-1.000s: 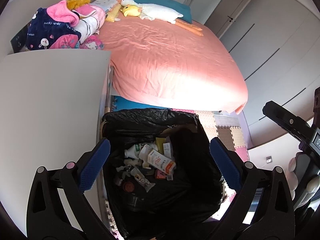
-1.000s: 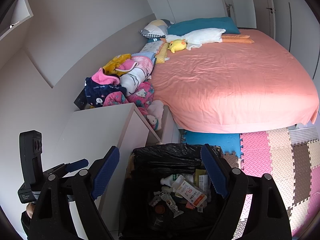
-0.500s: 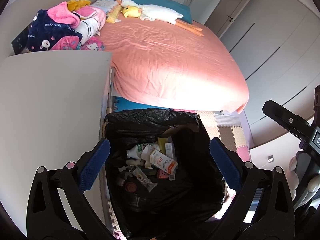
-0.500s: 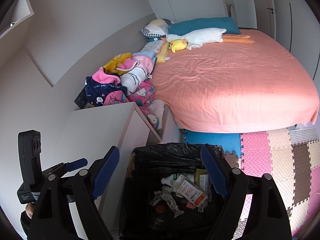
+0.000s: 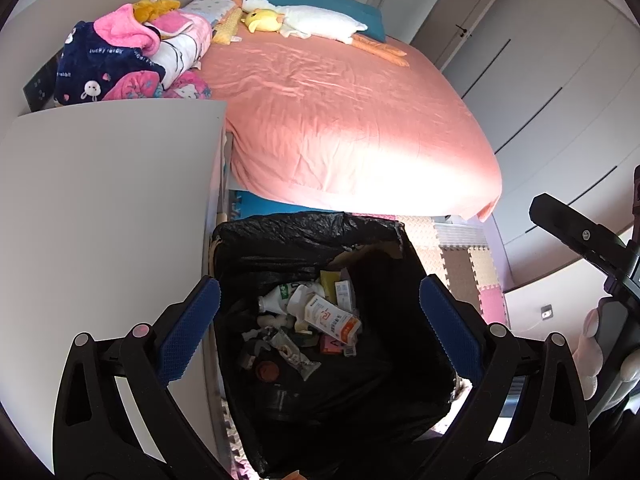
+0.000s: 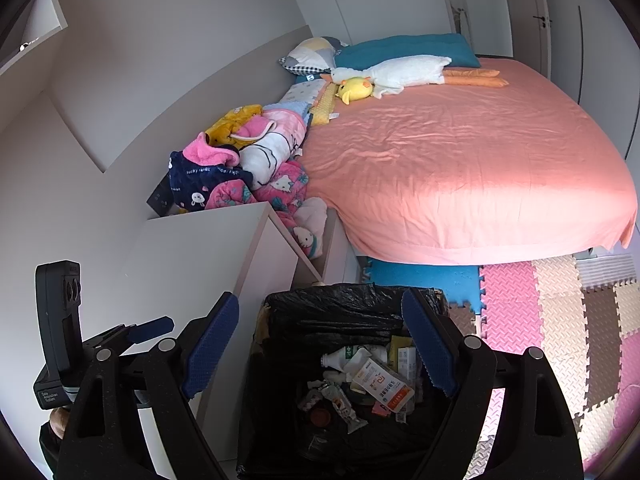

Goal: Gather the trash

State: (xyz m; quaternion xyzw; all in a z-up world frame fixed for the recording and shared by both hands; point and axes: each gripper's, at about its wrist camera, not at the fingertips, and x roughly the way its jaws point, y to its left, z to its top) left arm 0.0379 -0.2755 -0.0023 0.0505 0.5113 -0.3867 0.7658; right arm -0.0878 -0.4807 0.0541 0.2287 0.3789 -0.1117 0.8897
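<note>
- Trash (image 5: 316,326): cartons, bottle and wrappers lie in the black-lined bin (image 5: 304,228), on the floor beside the white cabinet (image 5: 108,208).
- Left gripper (image 5: 320,320) and right gripper (image 6: 320,350): fingers spread, empty, above the bin.
- Nothing has shifted since 1 second ago; drop-off looks done.

I'm in a home bedroom: a bed (image 6: 460,168) with pillows and plush toys, a clothes pile (image 6: 244,168), foam mats (image 6: 560,312) on the floor
</note>
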